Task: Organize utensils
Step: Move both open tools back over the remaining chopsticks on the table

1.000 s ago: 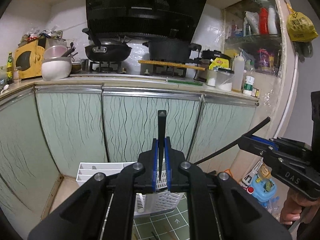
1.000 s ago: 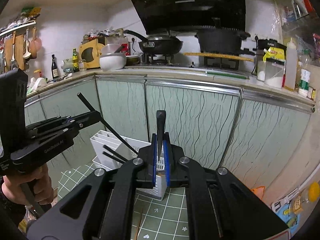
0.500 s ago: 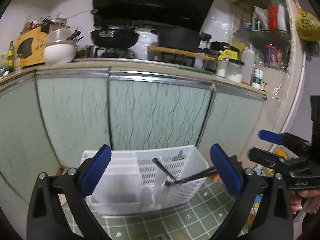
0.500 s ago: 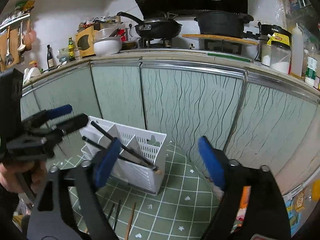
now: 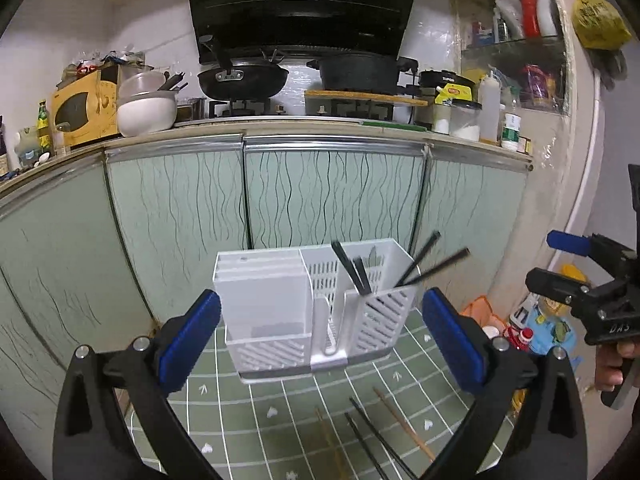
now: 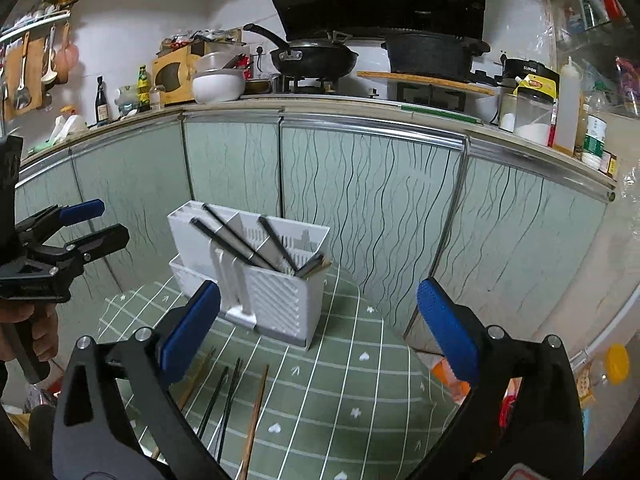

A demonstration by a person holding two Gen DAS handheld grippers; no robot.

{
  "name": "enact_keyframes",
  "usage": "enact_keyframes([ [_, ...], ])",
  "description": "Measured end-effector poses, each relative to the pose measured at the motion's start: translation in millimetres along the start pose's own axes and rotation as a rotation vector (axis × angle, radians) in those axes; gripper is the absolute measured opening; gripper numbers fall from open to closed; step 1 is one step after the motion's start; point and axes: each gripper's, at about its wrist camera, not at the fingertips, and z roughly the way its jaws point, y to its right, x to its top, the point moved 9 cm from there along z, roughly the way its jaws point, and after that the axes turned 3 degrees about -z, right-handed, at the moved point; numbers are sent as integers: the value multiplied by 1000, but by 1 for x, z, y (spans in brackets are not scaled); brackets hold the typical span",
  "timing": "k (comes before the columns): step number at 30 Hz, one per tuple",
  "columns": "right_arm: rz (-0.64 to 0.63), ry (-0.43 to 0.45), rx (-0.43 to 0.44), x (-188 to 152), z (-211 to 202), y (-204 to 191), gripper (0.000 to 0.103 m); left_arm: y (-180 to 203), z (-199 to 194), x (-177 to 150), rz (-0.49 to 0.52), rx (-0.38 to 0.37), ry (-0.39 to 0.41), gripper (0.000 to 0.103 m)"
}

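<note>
A white slotted utensil holder (image 5: 272,312) (image 6: 276,300) stands on a green checked mat (image 5: 248,404). Several black chopsticks (image 5: 354,270) (image 6: 240,244) lean out of its right compartments. More black chopsticks (image 5: 372,436) (image 6: 224,396) and wooden ones (image 5: 404,426) (image 6: 254,412) lie loose on the mat in front. My left gripper (image 5: 320,332) (image 6: 100,222) is open wide, with nothing between its fingers. The right gripper (image 6: 320,328) (image 5: 560,262) hangs to the right of the holder; its jaws are opening and hold nothing.
Pale green cabinet doors (image 5: 332,196) rise right behind the holder, under a counter with pans and jars. Colourful clutter (image 5: 548,328) lies on the floor to the right of the mat. A hand (image 6: 36,332) grips the left tool's handle.
Each gripper was shut on a black chopstick a second ago; both have opened and let go. The chopsticks now stand in the holder. Both hands sank toward it.
</note>
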Motion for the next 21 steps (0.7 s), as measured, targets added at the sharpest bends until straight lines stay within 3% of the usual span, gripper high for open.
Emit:
enact_keyframes([
  [13,-57,24,-79,-29,-45,-39,95,-6,-40,-33,21,-13,-13,98],
  [21,-56,44,-72,-45,-67,-52,95,-6,-56,-56,27,10,-40,98],
])
